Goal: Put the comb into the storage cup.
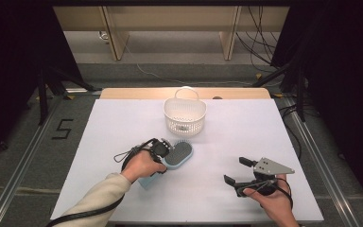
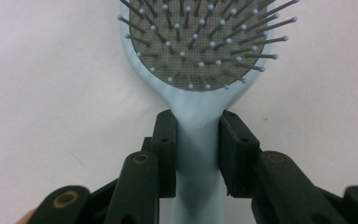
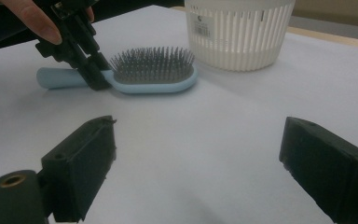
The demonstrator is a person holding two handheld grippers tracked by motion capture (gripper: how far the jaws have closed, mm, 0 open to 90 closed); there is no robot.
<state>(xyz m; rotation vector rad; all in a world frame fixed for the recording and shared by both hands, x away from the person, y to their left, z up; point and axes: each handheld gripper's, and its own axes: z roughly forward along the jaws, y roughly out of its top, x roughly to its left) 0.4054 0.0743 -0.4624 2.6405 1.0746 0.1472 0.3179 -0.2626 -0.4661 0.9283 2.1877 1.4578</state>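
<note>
At the left we have the left gripper [image 2: 197,140] clamped on the pale blue hairbrush [image 2: 200,65], its jaws set on either side of the neck where handle meets head. The brush lies flat on the white table [image 1: 123,127], bristles up, just in front of the white basket [image 1: 185,116].

We judge the main risk to be the grip itself: the neck is smooth and tapered, so on a lift the heavier head may droop or swivel between the pads, and the brush could slip out. Carried tilted, its head could catch on the basket rim and tip the light basket over.

Moving right, we see the right gripper [image 1: 238,172] well apart from the brush, jaws spread wide with nothing between them, so it gives no support.

We count one hairbrush, one basket and two grippers.
</note>
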